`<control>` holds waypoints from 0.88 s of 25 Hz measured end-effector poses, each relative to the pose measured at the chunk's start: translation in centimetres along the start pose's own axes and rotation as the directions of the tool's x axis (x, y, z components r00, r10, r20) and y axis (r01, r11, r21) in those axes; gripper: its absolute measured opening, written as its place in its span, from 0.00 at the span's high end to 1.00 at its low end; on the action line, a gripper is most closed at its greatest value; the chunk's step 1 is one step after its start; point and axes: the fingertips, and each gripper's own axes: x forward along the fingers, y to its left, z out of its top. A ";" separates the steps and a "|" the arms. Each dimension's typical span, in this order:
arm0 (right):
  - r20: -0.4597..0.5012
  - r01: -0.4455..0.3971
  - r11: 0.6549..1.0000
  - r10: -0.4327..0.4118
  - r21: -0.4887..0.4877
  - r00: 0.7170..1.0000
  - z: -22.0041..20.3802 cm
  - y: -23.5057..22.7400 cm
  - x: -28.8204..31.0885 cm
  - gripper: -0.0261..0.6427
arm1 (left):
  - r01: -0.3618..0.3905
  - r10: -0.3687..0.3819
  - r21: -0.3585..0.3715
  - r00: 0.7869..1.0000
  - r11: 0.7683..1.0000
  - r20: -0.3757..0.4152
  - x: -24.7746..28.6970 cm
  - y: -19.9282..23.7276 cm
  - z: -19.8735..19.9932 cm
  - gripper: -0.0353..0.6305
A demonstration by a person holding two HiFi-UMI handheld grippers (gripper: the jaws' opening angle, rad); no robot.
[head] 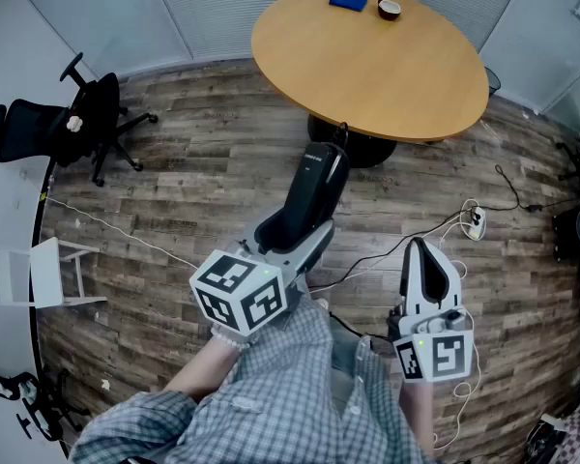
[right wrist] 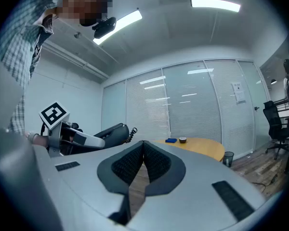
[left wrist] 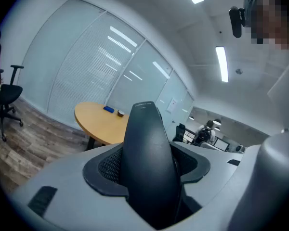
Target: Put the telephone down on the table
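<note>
Black telephone handset (head: 316,187), frame centre, clamped in the jaws of the left gripper (head: 304,240), over the wood floor (head: 203,172). Well apart from the round bench (head: 367,66) at top. Right gripper (head: 425,264), lower right: jaws together, empty.

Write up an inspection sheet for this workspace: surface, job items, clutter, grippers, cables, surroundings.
Surface: round wooden table, mostly bare, ahead of the person.
Job's things: black telephone handset, held in the air over the floor, not yet on the table.
Clutter: blue flat item and small bowl near the table's far edge.
Grippers: left gripper shut on the telephone handset; right gripper jaws together, nothing between them.
Cables: white cable and dark ones loose on the floor; power strip; coiled cord on the handset.
Surroundings: wood-plank floor, black office chair, white chair.
</note>
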 end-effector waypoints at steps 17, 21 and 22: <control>0.009 -0.003 1.000 0.003 0.001 1.000 0.4 -1.2 0.0 0.94 | 0.033 -0.032 -0.009 0.999 0.999 0.031 1.3 -1.2 0.4 0.53; 0.002 -0.001 1.000 0.001 -0.003 1.000 0.2 -1.6 -0.3 0.94 | 0.035 -0.034 -0.019 0.998 0.999 0.044 1.7 -1.5 0.6 0.53; -0.001 0.001 1.000 -0.001 0.000 1.000 0.0 -1.7 -0.2 0.94 | 0.036 -0.035 -0.020 0.998 0.999 0.047 1.8 -1.4 0.7 0.53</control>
